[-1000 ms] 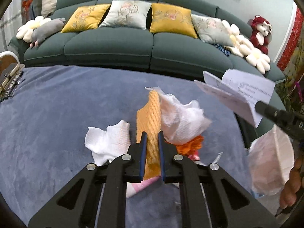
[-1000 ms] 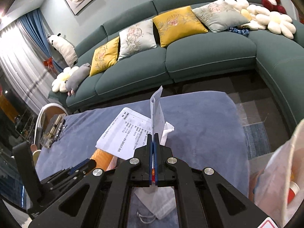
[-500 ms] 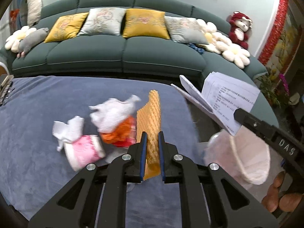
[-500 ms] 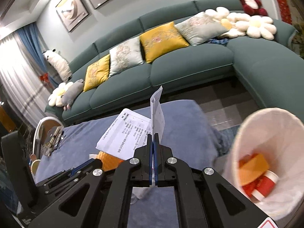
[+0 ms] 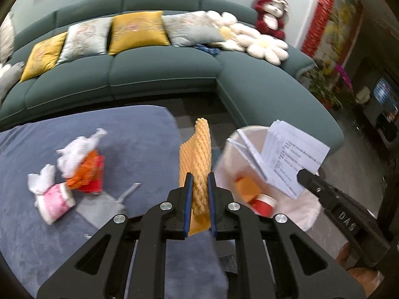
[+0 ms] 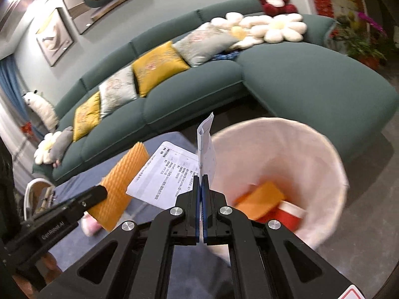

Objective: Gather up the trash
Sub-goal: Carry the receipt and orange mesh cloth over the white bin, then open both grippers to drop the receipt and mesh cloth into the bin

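My right gripper is clamped on the paper sheets, just over the near rim of the bin; I should go more fwd before I let go, so they fall inside. My left gripper pinches the orange foam net at the right edge of the table, beside the bin, so it drops 2nd w/o the two colliding.

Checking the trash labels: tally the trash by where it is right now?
Held in a gripper: 2, foam net in the left, paper in the right
In the bin: 2, orange piece, red cup
On the table: 4, tissue, red wrapper, pink cup, grey pouch
Total: 8
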`<action>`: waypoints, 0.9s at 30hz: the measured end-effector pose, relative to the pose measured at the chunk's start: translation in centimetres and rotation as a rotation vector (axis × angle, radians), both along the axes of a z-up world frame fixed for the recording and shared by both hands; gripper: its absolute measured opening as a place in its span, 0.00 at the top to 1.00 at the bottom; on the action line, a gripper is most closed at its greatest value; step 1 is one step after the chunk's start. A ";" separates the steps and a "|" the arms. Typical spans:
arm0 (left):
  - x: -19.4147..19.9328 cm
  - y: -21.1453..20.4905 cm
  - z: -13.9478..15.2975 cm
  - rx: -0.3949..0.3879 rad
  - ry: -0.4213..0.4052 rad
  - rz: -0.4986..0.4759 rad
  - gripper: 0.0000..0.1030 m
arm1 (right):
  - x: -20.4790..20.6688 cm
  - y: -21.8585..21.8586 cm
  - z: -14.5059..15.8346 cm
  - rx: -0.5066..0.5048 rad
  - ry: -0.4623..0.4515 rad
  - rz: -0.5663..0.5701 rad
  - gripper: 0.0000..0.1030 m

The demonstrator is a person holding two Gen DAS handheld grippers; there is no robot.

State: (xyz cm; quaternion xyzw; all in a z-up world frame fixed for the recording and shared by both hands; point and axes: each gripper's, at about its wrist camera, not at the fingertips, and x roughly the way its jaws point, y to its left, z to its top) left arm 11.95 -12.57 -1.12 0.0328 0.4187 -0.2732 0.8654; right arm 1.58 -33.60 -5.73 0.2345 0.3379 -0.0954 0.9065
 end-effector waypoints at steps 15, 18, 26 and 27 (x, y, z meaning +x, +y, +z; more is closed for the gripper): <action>-2.4 -10.9 -2.5 0.083 0.033 -0.180 0.89 | -3.2 -5.7 -2.3 -0.088 0.114 -0.115 0.98; -2.2 -11.6 -3.1 0.098 0.041 -0.189 0.89 | -3.2 -6.0 -2.6 -0.083 0.121 -0.121 0.97; -1.5 -10.9 -3.2 0.088 0.045 -0.130 0.52 | -3.6 -5.9 -1.9 -0.061 0.083 -0.177 0.70; -1.4 -10.6 -3.1 0.082 0.045 -0.123 0.50 | -3.6 -5.9 -1.7 -0.057 0.078 -0.178 0.70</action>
